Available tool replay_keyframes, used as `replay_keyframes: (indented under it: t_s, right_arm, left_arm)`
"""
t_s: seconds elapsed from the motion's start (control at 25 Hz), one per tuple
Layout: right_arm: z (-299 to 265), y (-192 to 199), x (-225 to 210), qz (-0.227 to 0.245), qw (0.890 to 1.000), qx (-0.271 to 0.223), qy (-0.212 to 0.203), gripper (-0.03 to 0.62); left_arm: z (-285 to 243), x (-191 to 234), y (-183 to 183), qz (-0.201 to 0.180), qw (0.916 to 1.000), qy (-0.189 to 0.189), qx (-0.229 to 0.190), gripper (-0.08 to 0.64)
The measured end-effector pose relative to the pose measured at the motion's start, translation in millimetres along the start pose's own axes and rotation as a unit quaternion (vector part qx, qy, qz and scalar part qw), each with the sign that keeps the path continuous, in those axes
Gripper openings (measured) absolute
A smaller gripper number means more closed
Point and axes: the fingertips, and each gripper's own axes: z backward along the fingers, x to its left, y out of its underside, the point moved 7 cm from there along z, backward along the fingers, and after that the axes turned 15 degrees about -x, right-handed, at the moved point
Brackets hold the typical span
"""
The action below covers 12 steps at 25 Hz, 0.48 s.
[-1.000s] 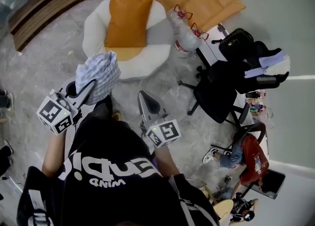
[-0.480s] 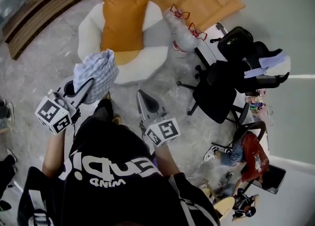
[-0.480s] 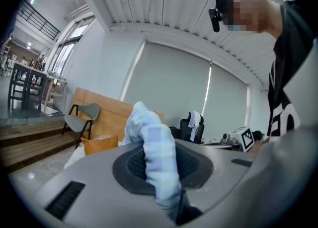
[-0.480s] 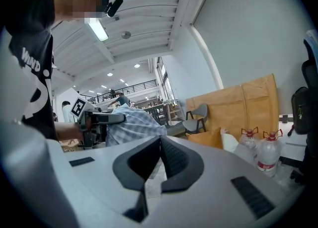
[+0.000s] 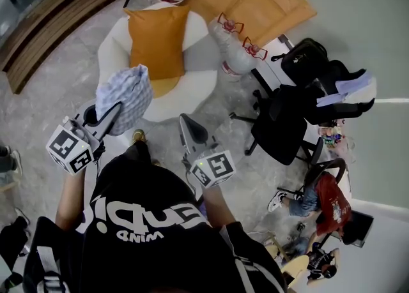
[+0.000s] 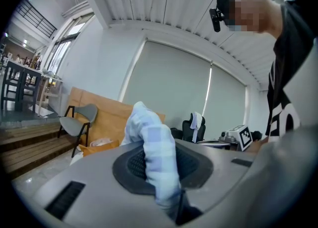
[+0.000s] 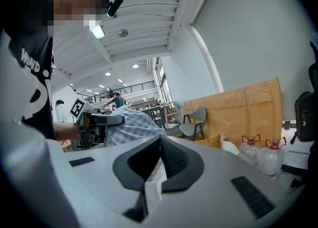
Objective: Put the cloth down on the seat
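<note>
Head view looks steeply down; all three views share the cloth (image 5: 124, 97).

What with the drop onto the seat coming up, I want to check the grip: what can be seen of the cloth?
The cloth is soft, pale blue-and-white checked fabric, bunched into a loose bundle. The left gripper has its jaws shut on a fold of it, and the rest bulges up past the jaw tips. It is held in the air near the white seat; nothing else touches it.
</note>
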Motion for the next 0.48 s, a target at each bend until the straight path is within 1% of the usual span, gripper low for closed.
replay_keyframes:
  t_s: [0.2,0.48]
  right_arm:
    - [-32.5,-1.1,-4.8,0.003,1.000,-0.004,0.012,0.021]
    - [-68.8,1.2,-18.3,0.009,0.999,0.002,0.031,0.021]
  left_arm:
    - [-15.6,34.0,-10.4,0.004,0.9999,0.013,0.005,0.069]
    - [-40.1,76.1,-10.4,0.013,0.9995,0.028,0.006,0.068]
